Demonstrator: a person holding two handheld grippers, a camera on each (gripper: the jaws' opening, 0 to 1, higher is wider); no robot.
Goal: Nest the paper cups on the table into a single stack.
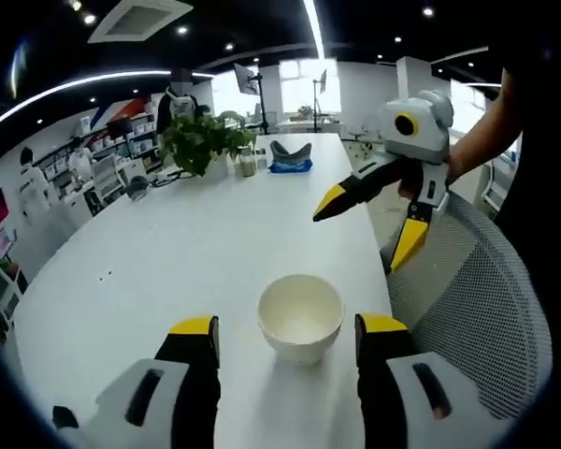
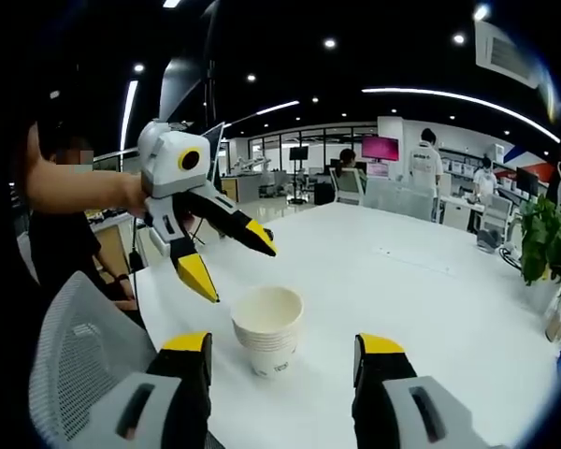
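Right gripper view: cups point(image 2: 267, 329) stacked near table point(image 2: 430, 281) edge; both grippers, left point(image 2: 226, 254), right point(image 2: 283, 355), wide open, empty. Square the stack gently, don't tip it.

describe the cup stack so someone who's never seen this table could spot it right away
Start from the long white table and go to the near edge beside the grey mesh chair. The cup stack stands upright there, white paper cups nested with stepped rims. Nothing stands close to it; the potted plant sits at the far end.
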